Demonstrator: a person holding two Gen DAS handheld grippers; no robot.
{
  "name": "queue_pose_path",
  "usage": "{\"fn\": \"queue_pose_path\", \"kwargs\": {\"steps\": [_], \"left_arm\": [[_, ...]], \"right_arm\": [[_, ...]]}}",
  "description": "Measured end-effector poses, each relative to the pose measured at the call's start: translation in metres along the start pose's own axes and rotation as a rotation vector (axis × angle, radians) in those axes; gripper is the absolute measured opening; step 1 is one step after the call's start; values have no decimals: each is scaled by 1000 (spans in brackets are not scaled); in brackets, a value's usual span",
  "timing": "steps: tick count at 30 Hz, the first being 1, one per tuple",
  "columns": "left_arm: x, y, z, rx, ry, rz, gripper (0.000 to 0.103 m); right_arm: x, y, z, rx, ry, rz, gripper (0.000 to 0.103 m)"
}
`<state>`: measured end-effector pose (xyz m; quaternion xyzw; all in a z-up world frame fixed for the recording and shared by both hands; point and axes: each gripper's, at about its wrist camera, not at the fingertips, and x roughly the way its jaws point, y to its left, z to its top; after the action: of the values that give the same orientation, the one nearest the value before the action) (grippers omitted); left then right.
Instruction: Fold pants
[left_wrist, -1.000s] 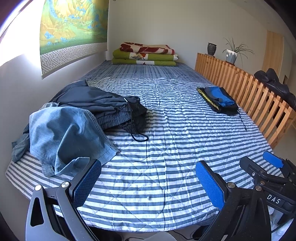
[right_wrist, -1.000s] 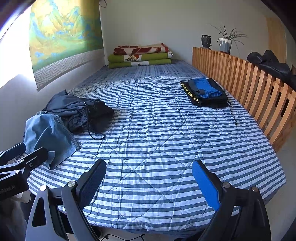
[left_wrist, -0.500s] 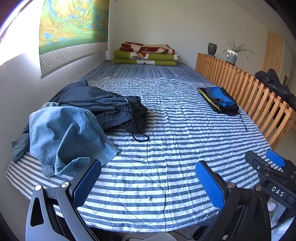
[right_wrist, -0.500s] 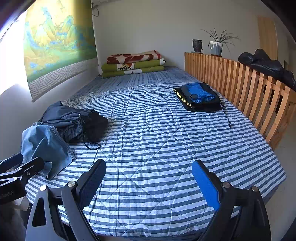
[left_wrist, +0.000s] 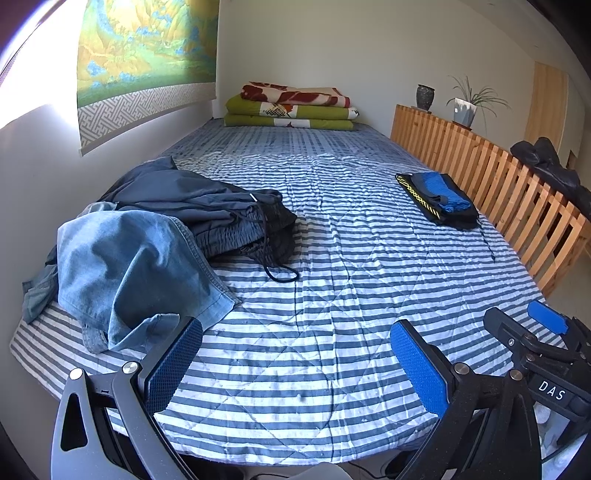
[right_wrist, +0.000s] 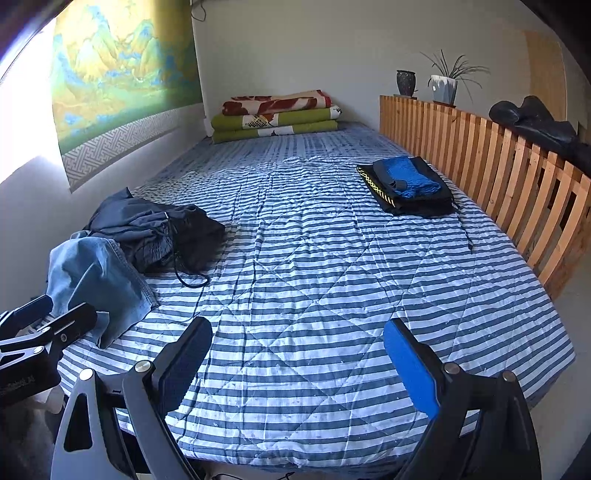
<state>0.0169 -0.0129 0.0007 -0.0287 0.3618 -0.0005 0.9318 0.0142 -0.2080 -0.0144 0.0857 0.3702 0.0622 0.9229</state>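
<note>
above the striped bed (left_wrist: 332, 295), both grippers gape; crumpled, seemingly denim pants (left_wrist: 125, 269) lie left.

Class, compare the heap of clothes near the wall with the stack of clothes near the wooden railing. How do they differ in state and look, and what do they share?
The heap near the wall is loose and crumpled, with a drawstring trailing out; the stack near the railing is folded flat and squared. The heap is pale denim and dark navy; the stack is black with bright blue on top and a yellow-patterned edge. The heap spreads wider than the compact stack. Both lie on the striped quilt, untouched by either hand-held gripper.
</note>
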Motion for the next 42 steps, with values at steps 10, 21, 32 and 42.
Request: {"fn": "queue_pose_path", "kwargs": {"steps": [10,21,32,42], "left_arm": [[5,7,-2,-6,6,1,103],[13,13,-4,-17,15,-2,103],[11,59,-14,-104,17,50,103],[-4,155,-33,-266,-5,181,103]], "right_arm": [[7,2,-1,-6,25,10,92],[19,6,-2,-2,76,18,92],[35,49,6,-77,68,122,83],[66,128,19,-147,47,286,80]]}}
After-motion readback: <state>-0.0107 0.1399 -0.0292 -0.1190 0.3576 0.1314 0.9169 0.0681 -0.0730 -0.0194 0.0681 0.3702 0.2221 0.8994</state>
